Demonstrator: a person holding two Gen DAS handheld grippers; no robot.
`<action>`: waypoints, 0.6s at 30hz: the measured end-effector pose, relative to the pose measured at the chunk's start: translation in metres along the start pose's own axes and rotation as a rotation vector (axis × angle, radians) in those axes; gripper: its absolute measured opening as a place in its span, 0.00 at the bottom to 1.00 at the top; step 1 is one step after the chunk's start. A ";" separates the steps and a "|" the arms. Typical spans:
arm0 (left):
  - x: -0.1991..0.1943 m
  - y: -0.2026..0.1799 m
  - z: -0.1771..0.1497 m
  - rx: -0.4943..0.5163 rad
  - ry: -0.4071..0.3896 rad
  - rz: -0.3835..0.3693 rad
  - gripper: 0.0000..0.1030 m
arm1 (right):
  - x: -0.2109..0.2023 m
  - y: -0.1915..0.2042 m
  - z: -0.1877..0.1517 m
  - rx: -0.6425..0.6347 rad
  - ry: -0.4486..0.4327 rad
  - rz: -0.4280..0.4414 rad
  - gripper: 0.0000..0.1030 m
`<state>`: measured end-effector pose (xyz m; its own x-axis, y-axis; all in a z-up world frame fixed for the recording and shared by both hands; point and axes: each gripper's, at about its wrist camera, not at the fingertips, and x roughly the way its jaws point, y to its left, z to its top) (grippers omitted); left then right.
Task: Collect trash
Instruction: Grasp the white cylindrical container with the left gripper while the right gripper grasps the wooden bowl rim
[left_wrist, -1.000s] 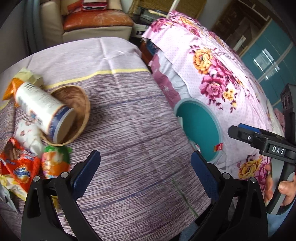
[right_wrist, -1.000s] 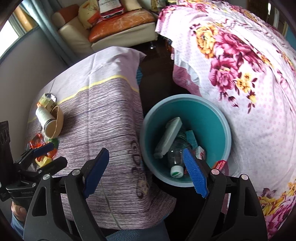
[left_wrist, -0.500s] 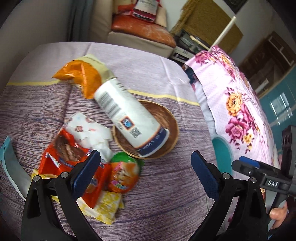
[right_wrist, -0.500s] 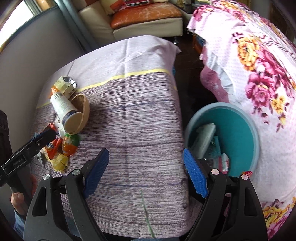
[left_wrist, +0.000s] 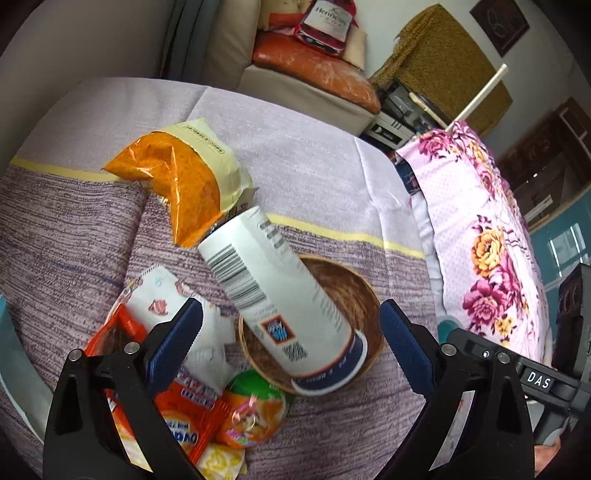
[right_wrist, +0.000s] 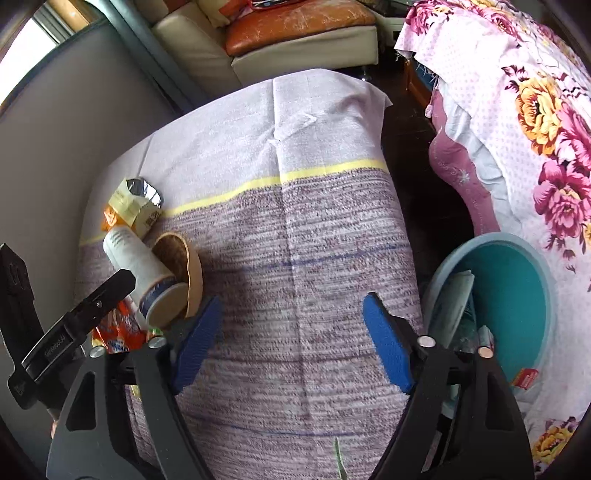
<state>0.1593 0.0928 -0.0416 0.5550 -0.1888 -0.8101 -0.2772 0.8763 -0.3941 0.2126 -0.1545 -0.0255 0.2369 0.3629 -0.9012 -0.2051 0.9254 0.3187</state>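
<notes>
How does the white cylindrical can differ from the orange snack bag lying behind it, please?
The white can is a rigid cylinder tilted with one end in the wicker bowl; the orange snack bag is soft, crumpled and lies on the cloth. The can shows a barcode; the bag has a cream panel. Both are untouched.

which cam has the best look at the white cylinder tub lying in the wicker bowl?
Left wrist: the white tub is central, close, barcode readable, its rim resting in the wicker bowl. Right wrist shows it small at the left edge, partly behind the left gripper.
</notes>
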 end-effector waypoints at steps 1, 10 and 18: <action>0.004 -0.001 0.002 -0.003 0.001 0.003 0.93 | 0.003 -0.001 0.003 0.006 0.007 0.010 0.57; 0.025 -0.007 -0.002 0.027 0.007 0.020 0.58 | 0.016 0.005 0.016 0.003 0.018 0.044 0.42; -0.016 0.004 -0.004 0.118 -0.036 0.000 0.56 | 0.029 0.027 0.018 -0.046 0.044 0.101 0.35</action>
<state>0.1464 0.0972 -0.0321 0.5836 -0.1743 -0.7931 -0.1842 0.9228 -0.3384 0.2312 -0.1168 -0.0372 0.1709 0.4478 -0.8776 -0.2691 0.8781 0.3956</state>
